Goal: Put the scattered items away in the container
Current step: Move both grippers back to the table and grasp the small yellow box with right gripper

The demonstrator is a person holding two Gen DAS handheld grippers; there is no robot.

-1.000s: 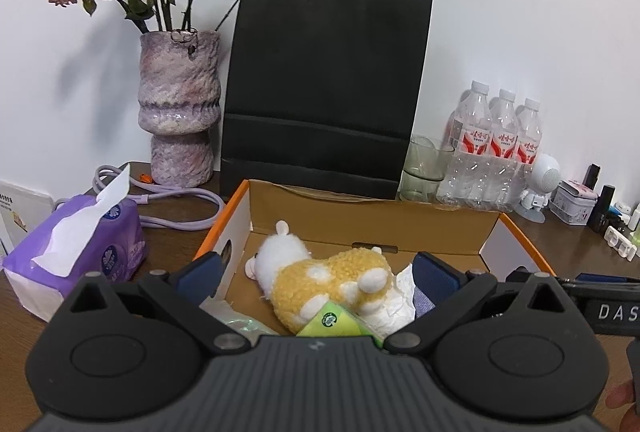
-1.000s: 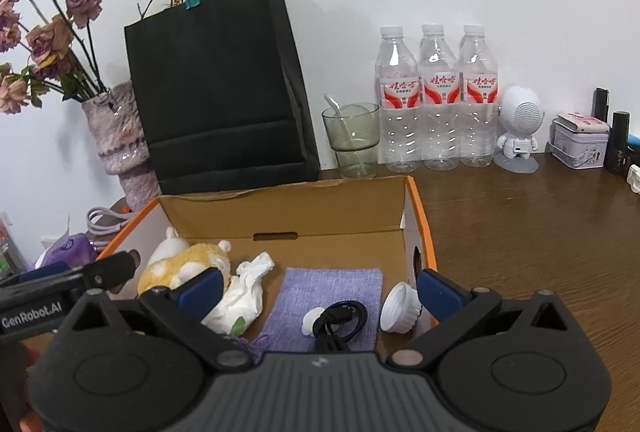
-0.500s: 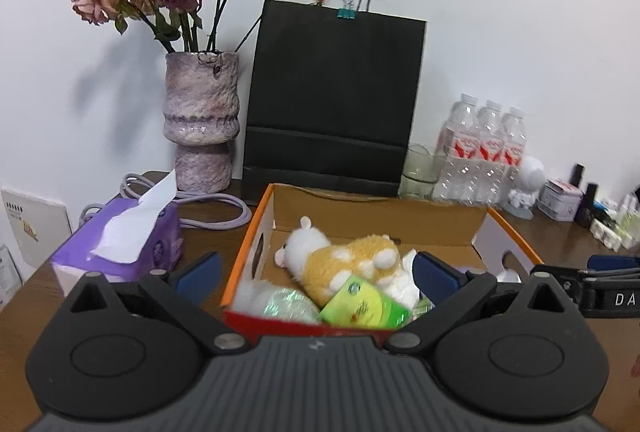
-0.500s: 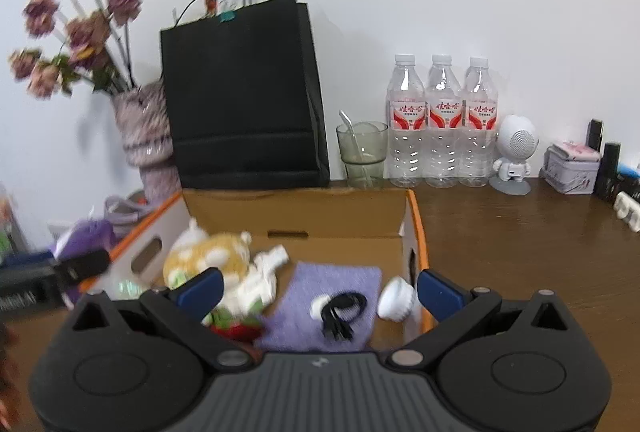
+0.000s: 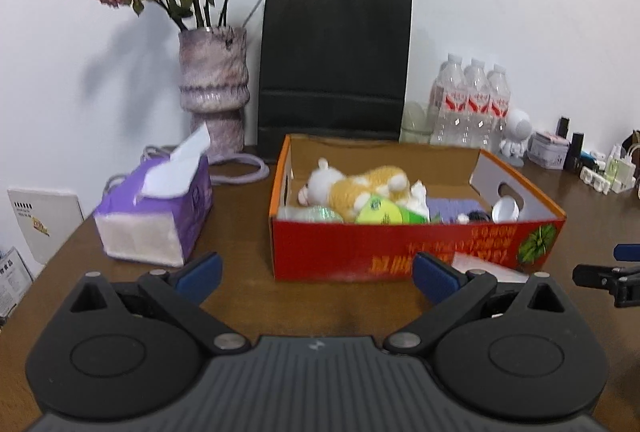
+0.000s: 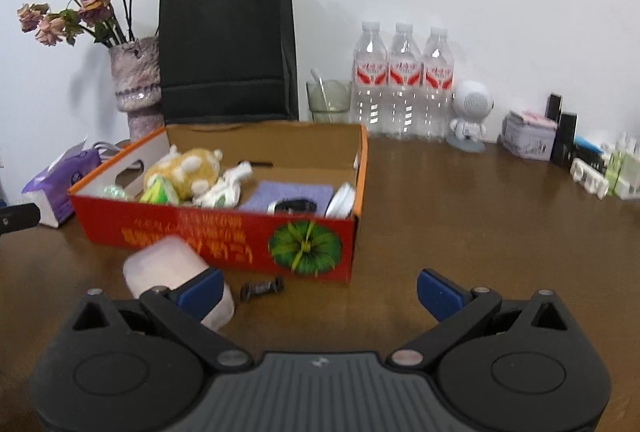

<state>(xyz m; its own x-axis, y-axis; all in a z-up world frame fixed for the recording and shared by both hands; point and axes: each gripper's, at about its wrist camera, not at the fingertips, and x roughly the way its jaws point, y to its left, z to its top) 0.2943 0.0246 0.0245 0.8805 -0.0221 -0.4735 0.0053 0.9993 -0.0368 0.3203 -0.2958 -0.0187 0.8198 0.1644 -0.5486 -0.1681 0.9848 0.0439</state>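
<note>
A red cardboard box (image 5: 400,252) (image 6: 224,236) stands on the brown table. It holds a yellow-white plush toy (image 5: 360,188) (image 6: 188,172), a green packet (image 5: 378,214), a purple cloth (image 6: 288,194), a black cable (image 6: 294,207) and a white round piece (image 6: 340,200). A pale pink case (image 6: 172,272) and a small black clip (image 6: 262,287) lie on the table in front of the box. My left gripper (image 5: 316,274) is open and empty, short of the box. My right gripper (image 6: 318,290) is open and empty; its left finger overlaps the pink case.
A purple tissue pack (image 5: 160,216) sits left of the box. Behind stand a vase of dried roses (image 5: 214,88), a black paper bag (image 5: 336,72), a glass (image 6: 328,100), three water bottles (image 6: 402,80), a white figurine (image 6: 470,116) and small cosmetics (image 6: 560,140).
Both grippers have pulled back from over the box, so its red front now shows. The pink case and black clip have come into the right wrist view.
</note>
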